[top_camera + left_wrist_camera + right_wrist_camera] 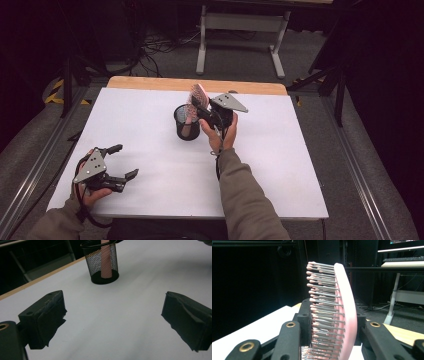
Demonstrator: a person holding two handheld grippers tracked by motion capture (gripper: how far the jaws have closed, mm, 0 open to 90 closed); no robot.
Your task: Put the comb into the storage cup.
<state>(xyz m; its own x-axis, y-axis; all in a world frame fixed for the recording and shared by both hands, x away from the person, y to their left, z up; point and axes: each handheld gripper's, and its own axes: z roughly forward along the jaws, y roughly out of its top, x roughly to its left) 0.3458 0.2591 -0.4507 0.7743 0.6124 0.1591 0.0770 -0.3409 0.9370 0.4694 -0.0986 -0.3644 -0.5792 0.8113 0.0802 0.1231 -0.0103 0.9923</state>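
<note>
Pink hairbrush stands upright with its handle down inside the black mesh cup, its head clamped between the right gripper's jaws. Well apart from the cup, the left gripper rests on the white table, jaws apart.

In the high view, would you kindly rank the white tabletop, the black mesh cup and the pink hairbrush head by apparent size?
1. White tabletop, by far the largest.
2. Black mesh cup.
3. Pink hairbrush head, slightly smaller, though held higher and closer to the camera, so unsure.
</note>
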